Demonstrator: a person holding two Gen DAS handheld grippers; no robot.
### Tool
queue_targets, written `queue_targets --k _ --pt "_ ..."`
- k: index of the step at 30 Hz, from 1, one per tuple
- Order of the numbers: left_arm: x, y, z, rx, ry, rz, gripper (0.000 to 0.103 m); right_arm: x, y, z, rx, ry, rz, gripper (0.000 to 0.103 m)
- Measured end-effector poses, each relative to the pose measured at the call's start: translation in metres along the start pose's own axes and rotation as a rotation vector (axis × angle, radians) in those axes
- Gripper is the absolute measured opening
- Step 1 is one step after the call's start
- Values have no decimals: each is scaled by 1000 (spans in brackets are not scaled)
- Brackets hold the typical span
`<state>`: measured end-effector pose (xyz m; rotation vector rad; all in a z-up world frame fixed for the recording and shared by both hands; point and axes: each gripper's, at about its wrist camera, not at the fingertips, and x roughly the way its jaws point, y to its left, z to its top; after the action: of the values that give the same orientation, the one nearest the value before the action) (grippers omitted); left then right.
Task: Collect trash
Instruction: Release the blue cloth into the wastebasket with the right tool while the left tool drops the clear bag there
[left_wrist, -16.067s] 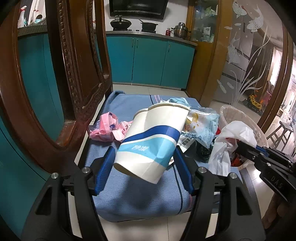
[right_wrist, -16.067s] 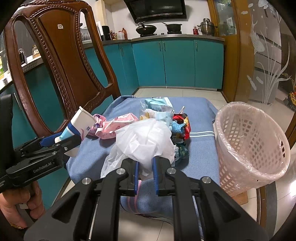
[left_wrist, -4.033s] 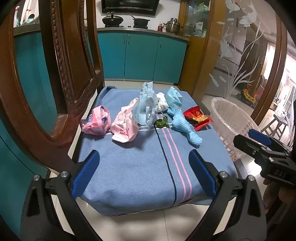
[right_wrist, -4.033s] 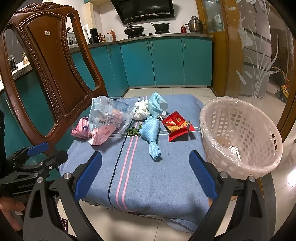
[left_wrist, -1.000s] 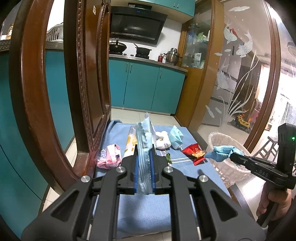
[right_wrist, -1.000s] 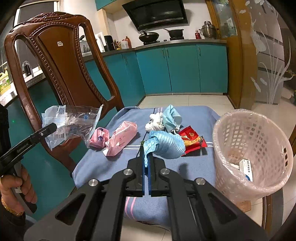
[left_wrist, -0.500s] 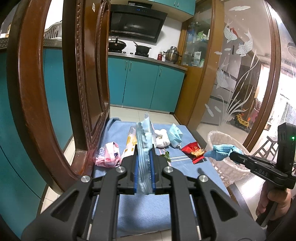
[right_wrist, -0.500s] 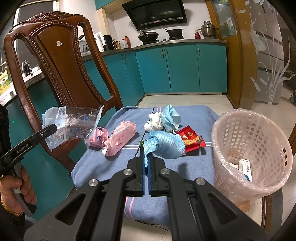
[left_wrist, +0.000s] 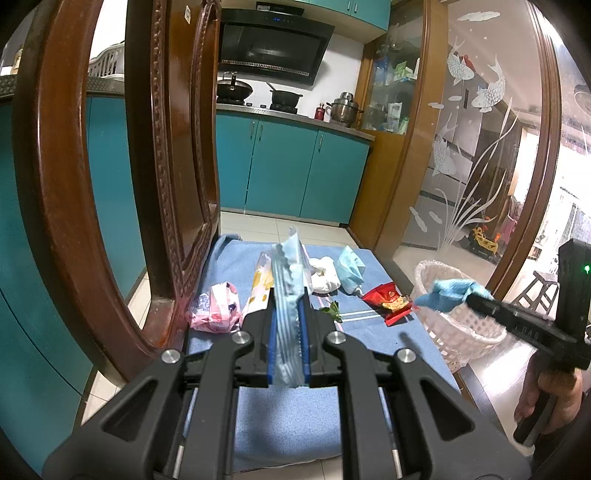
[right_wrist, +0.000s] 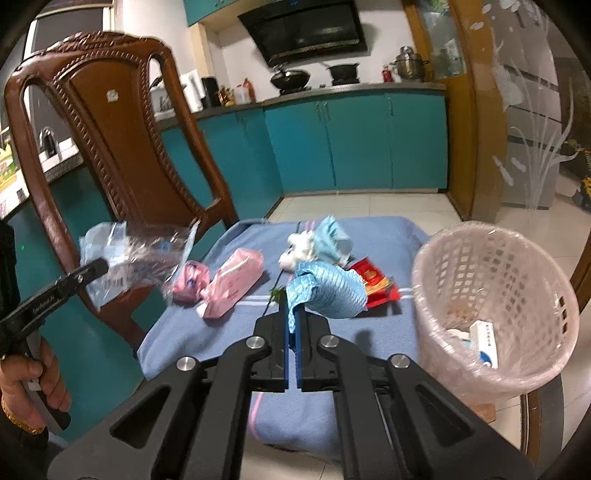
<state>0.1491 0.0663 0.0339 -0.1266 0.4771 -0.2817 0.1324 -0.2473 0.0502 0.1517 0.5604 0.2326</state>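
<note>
The left gripper (left_wrist: 287, 332) has its fingers clenched on a clear crinkled plastic bag (left_wrist: 288, 280), lifted above the blue-covered tabletop (left_wrist: 295, 417). The right gripper (right_wrist: 291, 328) pinches a crumpled light-blue face mask (right_wrist: 328, 291) in the air, just left of the pink-lined white plastic basket (right_wrist: 495, 266). Pink tissue packs (right_wrist: 232, 280), a red snack wrapper (right_wrist: 376, 284) and a white wad (right_wrist: 295, 251) lie on the cloth beside a carved wooden chair (right_wrist: 122, 122).

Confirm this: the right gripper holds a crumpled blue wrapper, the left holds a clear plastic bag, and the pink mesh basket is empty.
Not empty. The right wrist view shows a small white box lying inside the pink mesh basket. The right gripper does grip the crumpled blue wrapper, the left gripper the clear plastic bag.
</note>
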Motion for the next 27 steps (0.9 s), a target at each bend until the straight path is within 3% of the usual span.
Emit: queue_targets --k 4,9,12,14,15,16,17,19,23,27 --pt "0 0 -2 3 -4 -5 11 -3 -53 10 99 -46 -78 3" --pt "0 -3 -6 5 -6 -16 11 21 -143 2 295 -15 -147 4" --pt "2 -10 -6 22 -7 -26 11 44 -179 -14 386 90 -174 28" --pt "3 -14 -7 38 -4 -34 11 42 -186 -15 446 124 -164 33" --pt "4 -18 -8 47 -2 -42 11 30 -184 -9 455 93 -141 33" --pt "4 -22 -9 56 1 -55 11 12 -179 -1 448 35 -122 42" --pt "5 -27 -9 63 4 -67 11 -1 -175 2 441 -12 -120 65" --pt "6 -38 -10 76 5 -101 11 -39 -165 8 434 -151 -139 90" --pt "20 -71 -6 66 37 -200 11 -73 -160 8 427 -283 -209 90" --pt "42 -136 6 152 31 -297 11 -89 -176 4 481 -355 -259 90"
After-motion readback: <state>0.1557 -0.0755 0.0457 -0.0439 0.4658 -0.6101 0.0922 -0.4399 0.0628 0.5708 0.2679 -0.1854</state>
